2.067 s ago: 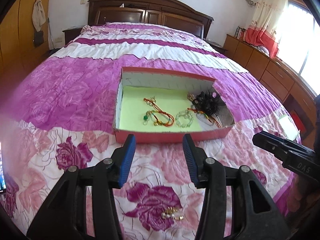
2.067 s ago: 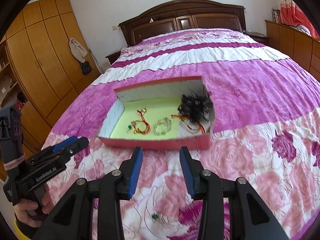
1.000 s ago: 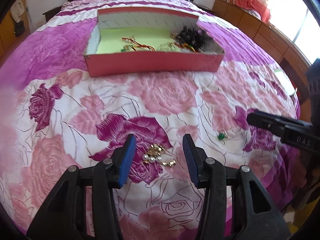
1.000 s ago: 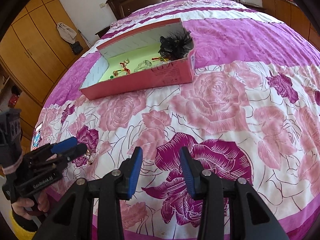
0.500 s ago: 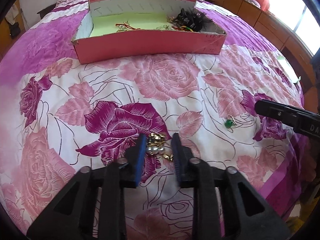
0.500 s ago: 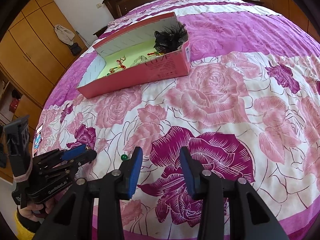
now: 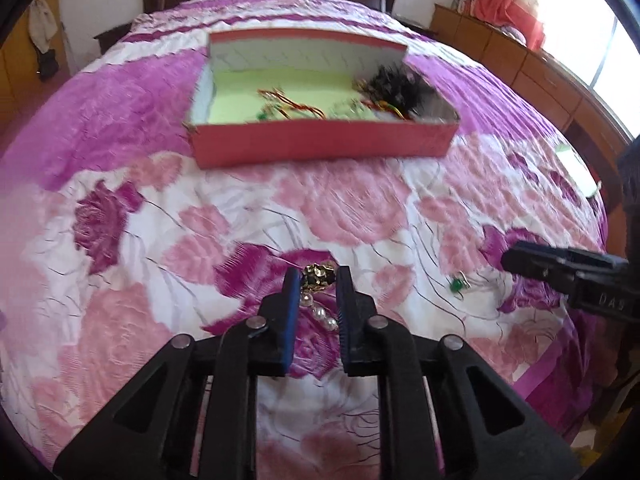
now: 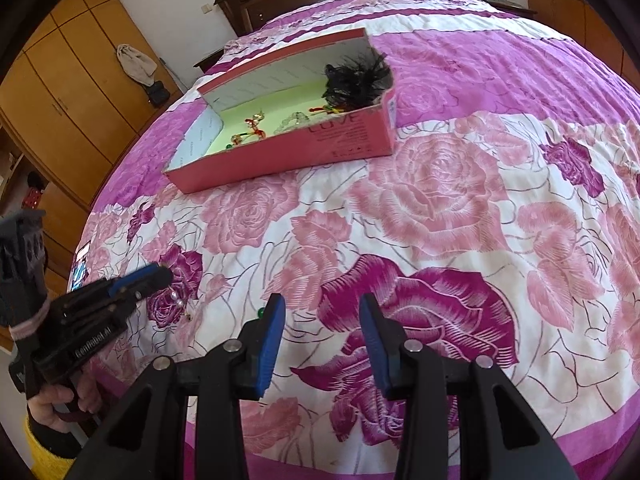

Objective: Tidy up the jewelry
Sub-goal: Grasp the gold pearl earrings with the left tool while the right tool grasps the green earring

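Since a second ago, left claw (image 7: 318, 280) has pinched the blurred gold-and-pearl piece (image 7: 318, 276); right claw (image 8: 322, 314) stays spread, empty.

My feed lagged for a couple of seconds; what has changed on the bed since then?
The left hand-held gripper came down from facing the red box to the gold and pearl piece on the bedspread and closed on it. The right hand-held gripper stays open and empty; the green bead earring and the box contents are unmoved.
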### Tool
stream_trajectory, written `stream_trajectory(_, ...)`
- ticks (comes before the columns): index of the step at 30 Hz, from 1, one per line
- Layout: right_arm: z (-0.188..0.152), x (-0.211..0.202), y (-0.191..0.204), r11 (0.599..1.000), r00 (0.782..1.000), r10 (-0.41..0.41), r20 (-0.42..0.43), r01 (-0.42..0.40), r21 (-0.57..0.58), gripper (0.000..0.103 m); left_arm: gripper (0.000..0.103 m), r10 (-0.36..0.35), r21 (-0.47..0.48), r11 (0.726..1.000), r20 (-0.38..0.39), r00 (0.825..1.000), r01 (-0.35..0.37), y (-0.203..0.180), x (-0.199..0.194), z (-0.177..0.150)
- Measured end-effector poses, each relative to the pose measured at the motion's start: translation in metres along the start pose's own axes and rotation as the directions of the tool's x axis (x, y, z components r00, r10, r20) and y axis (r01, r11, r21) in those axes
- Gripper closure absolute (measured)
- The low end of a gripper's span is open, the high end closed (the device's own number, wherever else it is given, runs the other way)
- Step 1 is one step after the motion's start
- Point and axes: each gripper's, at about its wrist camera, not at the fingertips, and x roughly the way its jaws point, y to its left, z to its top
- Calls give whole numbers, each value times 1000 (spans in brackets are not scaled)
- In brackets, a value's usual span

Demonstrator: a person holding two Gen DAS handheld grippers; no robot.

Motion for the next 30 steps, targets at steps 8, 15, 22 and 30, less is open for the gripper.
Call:
stream_trajectory(8,-4,17,27,998,999,13,-40,-16,-67,61,94,18,-58,998,18,1000,-17,19,-3,1)
stream_trajectory(15,-8,36,46,992,998,-9,-57,2,-129,63,93,4,-66,998,13,1000,-3,21,1,-3)
stream_trajectory(22,-13,52,52,986,996,-48,-74,35,-164,82,93,-9,-76,997,12,1000,10,23,3,-4)
stream_trajectory(30,-13,52,45,991,998,-22,-66,13,-135,86,93,-10,-79,997,12,1000,10,24,3,-5)
